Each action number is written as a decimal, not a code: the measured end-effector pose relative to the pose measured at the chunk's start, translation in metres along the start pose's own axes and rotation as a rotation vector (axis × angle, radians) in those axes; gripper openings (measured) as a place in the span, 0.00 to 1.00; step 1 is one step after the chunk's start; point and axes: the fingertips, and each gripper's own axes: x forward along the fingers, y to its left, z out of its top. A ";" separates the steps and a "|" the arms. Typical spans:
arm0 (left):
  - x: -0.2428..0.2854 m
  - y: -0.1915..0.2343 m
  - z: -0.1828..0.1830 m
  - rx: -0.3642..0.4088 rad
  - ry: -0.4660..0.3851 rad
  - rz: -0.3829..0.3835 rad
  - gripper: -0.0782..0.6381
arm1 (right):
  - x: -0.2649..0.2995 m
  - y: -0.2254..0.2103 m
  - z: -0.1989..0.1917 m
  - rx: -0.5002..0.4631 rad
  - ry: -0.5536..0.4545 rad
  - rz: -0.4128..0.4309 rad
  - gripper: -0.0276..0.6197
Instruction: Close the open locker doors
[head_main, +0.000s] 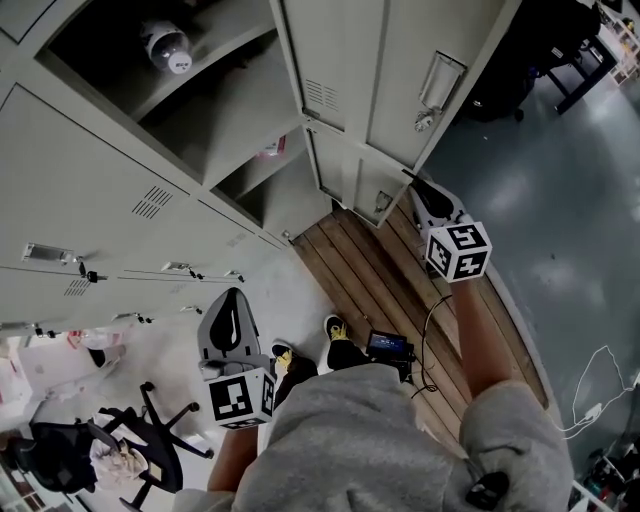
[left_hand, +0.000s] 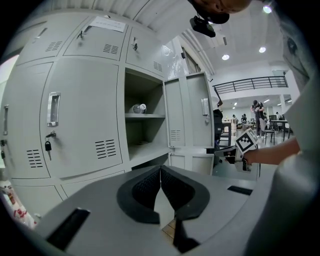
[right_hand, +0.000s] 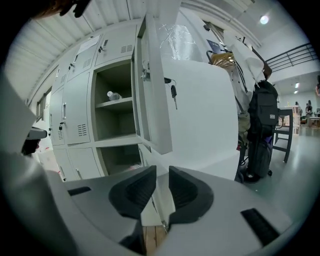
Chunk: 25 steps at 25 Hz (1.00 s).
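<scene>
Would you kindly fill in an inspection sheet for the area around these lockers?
Surface: wooden floor strip in front of the lockers, grey floor beyond.
Job's things: upper door and lower door both stand open.
Clutter: bottle on the upper shelf; office chair at left.
Grippers: left tongs shut, empty; right tongs slightly apart, lower door's edge in line between them.
Cables: white cable on the grey floor; black cable by the feet.
Surroundings: backpack beside the lockers.
</scene>
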 end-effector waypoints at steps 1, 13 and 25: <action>0.000 0.000 -0.001 0.001 0.003 0.001 0.12 | 0.002 0.000 -0.001 0.002 0.002 0.007 0.16; -0.002 0.000 -0.003 0.008 0.010 0.003 0.12 | 0.014 0.002 -0.002 0.037 0.009 0.058 0.18; -0.009 -0.002 0.001 0.004 -0.005 0.004 0.12 | 0.005 0.024 -0.007 0.033 0.020 0.101 0.18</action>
